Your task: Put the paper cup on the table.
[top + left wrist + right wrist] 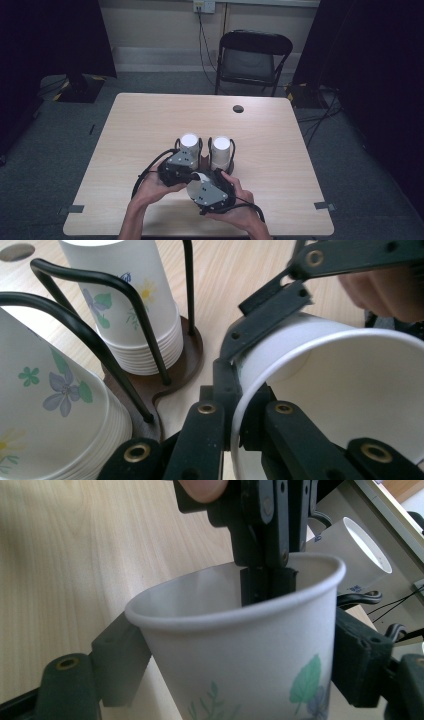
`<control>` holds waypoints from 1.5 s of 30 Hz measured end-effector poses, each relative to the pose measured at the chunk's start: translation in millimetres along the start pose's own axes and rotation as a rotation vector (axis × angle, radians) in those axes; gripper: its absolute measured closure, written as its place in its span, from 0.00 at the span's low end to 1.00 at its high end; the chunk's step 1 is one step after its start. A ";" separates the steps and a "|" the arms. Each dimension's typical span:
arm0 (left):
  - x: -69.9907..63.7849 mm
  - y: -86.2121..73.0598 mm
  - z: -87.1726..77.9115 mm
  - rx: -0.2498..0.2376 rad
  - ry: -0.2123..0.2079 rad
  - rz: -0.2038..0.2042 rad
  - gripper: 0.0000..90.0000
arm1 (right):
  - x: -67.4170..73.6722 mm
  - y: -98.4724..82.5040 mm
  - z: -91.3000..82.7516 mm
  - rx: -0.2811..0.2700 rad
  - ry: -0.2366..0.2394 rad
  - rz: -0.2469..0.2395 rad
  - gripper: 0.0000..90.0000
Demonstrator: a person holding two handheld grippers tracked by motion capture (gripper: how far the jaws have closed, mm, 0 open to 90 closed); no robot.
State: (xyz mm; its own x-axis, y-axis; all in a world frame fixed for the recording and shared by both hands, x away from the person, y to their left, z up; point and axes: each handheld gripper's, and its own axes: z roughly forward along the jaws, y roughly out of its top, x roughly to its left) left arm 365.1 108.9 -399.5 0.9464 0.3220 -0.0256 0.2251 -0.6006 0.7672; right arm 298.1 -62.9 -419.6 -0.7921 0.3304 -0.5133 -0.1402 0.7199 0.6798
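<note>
So both grippers are bunched up near the front edge of the counter point(150, 115), just my side of the middle, with loads of bare wood to either side and toward the far edge. The loose paper cup point(196, 181) lies tipped on its side between them, just in front of the dark wire cup holder point(172, 375) with its two upside-down stacks of flowered cups point(190, 145), so it's tight on that side. The left gripper point(179, 167) has its jaws pinched shut on the cup's rim, one jaw inside and one outside the wall. The right gripper point(210, 195) has its jaws on either side of the cup body; their pads look to be against the wall, though I can't be sure how firmly they press. The counter is pale wood with a round cable hole point(238, 108) near the back edge. Beyond it is grey carpet, a folding chair point(252, 60) and black curtains point(380, 75) on both sides. The holder's base is mostly hidden behind the grippers from above, and the cup's bottom is cut off.
</note>
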 end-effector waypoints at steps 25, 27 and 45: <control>-3.4 -6.2 0.0 -0.076 0.024 -0.028 0.91 | -0.4 -2.0 -6.2 -0.034 -0.015 0.018 0.29; -3.9 -6.8 -0.8 -0.083 0.030 -0.036 0.88 | -1.3 -1.9 -6.8 -0.040 -0.018 0.026 0.30; -7.7 -17.8 -8.3 -0.193 0.107 -0.073 0.64 | -9.1 -10.1 -12.8 -0.047 -0.026 0.098 0.31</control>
State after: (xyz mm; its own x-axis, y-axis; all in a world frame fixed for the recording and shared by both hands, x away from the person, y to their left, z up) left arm 351.9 123.2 -407.7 0.8971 0.4411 -0.0252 0.2336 -0.4252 0.8744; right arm 299.1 -81.0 -415.1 -0.7880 0.4138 -0.4560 -0.0913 0.6538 0.7511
